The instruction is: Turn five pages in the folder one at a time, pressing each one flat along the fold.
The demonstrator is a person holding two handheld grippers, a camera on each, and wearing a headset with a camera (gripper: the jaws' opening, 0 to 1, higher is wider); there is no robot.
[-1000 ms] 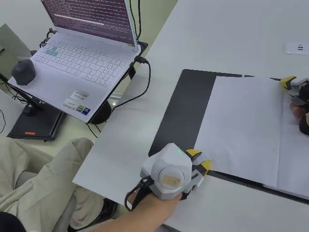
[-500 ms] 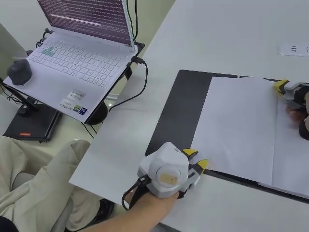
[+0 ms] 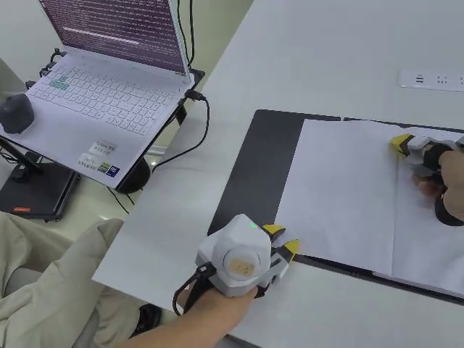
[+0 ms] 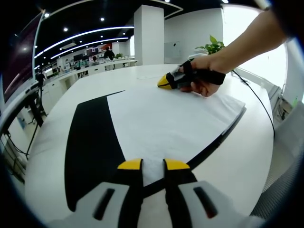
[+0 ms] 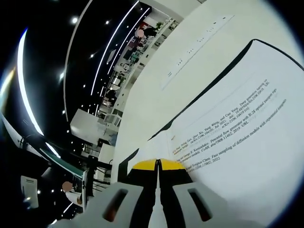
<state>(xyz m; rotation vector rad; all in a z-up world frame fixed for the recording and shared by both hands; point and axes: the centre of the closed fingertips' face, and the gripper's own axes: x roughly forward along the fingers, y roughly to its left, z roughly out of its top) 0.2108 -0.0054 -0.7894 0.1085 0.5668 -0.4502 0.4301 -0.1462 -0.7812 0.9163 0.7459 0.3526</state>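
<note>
A black folder [image 3: 254,174] lies open on the white table, with a blank white page [image 3: 341,196] turned flat over its left half. A page with printed lines [image 5: 237,128] lies to the right of the fold. My right gripper [image 3: 402,143] is shut, and its yellow tips [image 5: 158,164] press on the paper at the far end of the fold. It shows as well in the left gripper view as the right gripper [image 4: 166,81]. My left gripper [image 3: 281,240] rests at the blank page's near left corner. Its jaws [image 4: 153,165] stand a narrow gap apart over the page edge.
An open white laptop [image 3: 94,109] sits on a stand left of the table, a cable [image 3: 196,134] trailing from it. A power socket strip [image 3: 431,80] is set into the table beyond the folder. The table edge [image 3: 145,210] runs close to the folder's left side.
The head camera has swung, so the whole scene sits further left. My right gripper has slid a little along the fold toward me. My left gripper stays at the page corner.
</note>
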